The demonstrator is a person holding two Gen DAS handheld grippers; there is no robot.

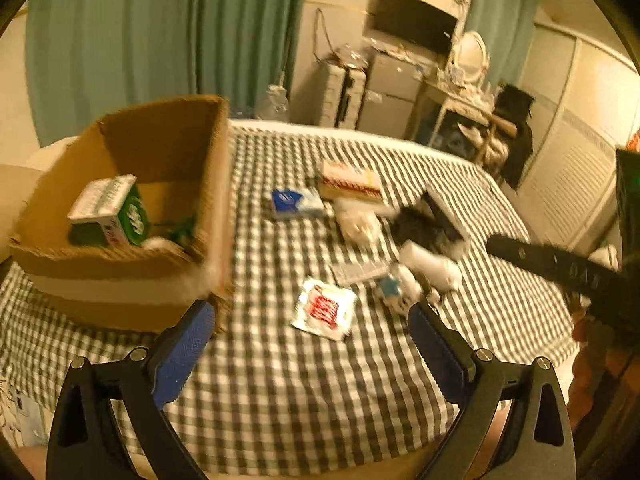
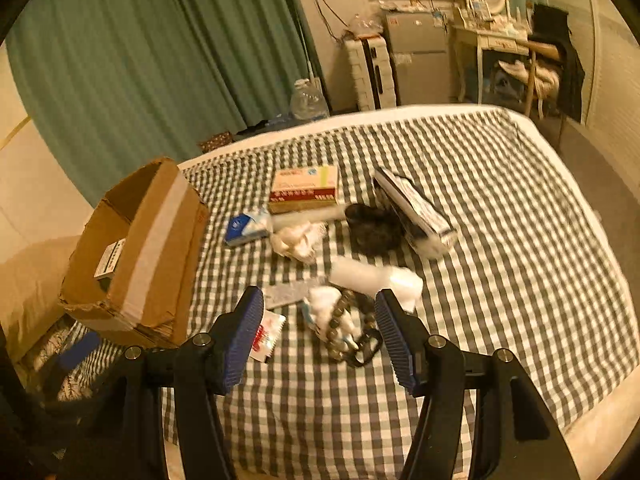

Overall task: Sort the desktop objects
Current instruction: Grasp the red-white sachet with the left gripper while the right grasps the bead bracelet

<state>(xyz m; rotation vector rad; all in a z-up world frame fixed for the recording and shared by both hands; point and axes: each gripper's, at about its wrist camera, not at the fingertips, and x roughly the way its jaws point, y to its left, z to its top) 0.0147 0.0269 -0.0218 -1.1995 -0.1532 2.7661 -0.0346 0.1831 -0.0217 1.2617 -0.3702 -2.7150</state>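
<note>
Left gripper point(image 1: 310, 314) hangs spread wide and empty beside my cardboard box point(image 1: 132, 216), where 1 green carton point(image 1: 116, 212) lies. Right gripper point(image 2: 318, 316), half parted, grasps nothing above the bead bracelet point(image 2: 352, 332) on the checked cloth point(image 2: 500, 240).

We cannot read the motion-blurred green carton point(image 1: 110, 210) in the cardboard box point(image 1: 132, 216). At three o'clock, the right gripper point(image 1: 568, 270) is cut off by the left wrist view's edge. The box wall hides most of that carton in the right wrist view.

Grey-and-white checked cloth point(image 2: 500, 240), brown cardboard box point(image 1: 160, 152), teal curtains point(image 1: 140, 40), blue-padded tools.
</note>
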